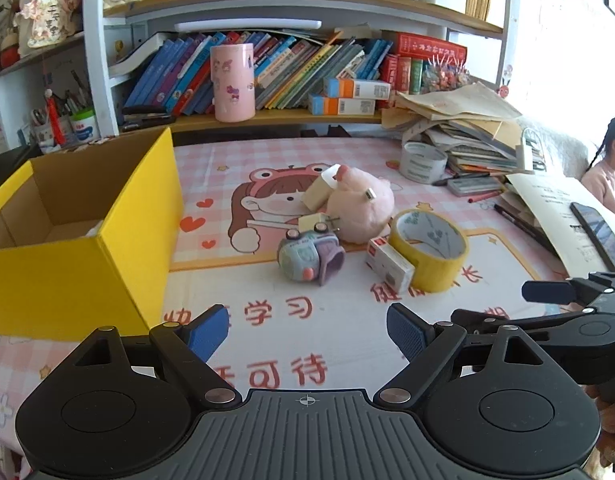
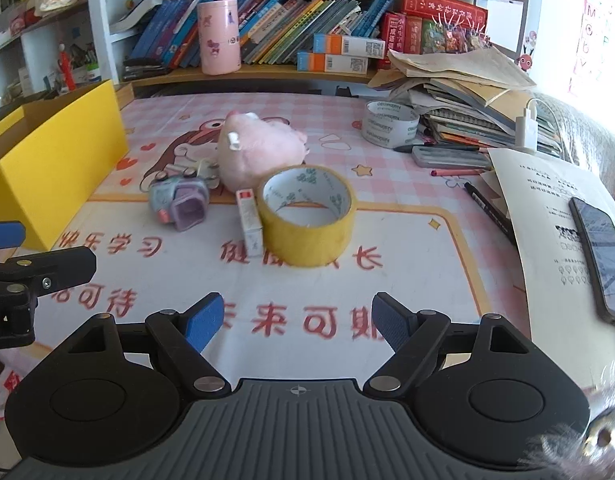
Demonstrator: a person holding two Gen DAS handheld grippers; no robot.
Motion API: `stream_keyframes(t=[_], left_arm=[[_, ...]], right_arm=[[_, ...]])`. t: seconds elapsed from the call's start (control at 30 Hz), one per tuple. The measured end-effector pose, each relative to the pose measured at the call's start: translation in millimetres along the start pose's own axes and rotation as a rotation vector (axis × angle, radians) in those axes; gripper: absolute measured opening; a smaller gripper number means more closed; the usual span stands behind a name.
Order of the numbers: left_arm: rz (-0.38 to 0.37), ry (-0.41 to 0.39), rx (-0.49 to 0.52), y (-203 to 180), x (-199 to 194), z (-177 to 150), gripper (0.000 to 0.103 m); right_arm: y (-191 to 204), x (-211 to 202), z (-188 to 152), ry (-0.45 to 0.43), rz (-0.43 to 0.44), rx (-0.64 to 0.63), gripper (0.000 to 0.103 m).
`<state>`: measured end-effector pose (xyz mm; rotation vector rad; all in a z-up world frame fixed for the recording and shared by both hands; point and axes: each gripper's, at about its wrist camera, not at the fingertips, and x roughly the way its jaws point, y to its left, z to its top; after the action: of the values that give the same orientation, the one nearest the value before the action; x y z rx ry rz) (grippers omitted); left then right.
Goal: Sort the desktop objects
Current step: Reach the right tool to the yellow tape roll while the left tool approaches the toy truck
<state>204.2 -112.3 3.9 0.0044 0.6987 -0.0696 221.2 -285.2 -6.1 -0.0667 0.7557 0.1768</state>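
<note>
Left wrist view sits low over the desk's near edge, looking forward across the pink cartoon desk mat toward the bookshelf, with the yellow box close on its left. Right wrist view rides just beside it, further right, same heading, a touch nearer the yellow tape roll. Both share the plush pig, the tape and the shelf, and each catches the other's gripper at its edge.

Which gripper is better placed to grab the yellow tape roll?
Right. The right gripper is open, facing the yellow tape roll head-on; the left gripper faces the toy camera.
</note>
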Motion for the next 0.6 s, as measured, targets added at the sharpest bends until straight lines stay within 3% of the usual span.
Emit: stream_keyframes(t=[0.37, 0.6], left_arm=[[0.024, 0.022, 0.043, -1.3, 58.6, 29.9, 0.089], [0.019, 0.054, 0.066, -7.1, 90.6, 37.8, 0.089]], right_arm=[[-17.0, 45.2, 36.1, -0.008, 0.015, -0.012, 0.08], [-23.2, 75.5, 52.9, 0.03, 0.049, -0.048, 0.082]])
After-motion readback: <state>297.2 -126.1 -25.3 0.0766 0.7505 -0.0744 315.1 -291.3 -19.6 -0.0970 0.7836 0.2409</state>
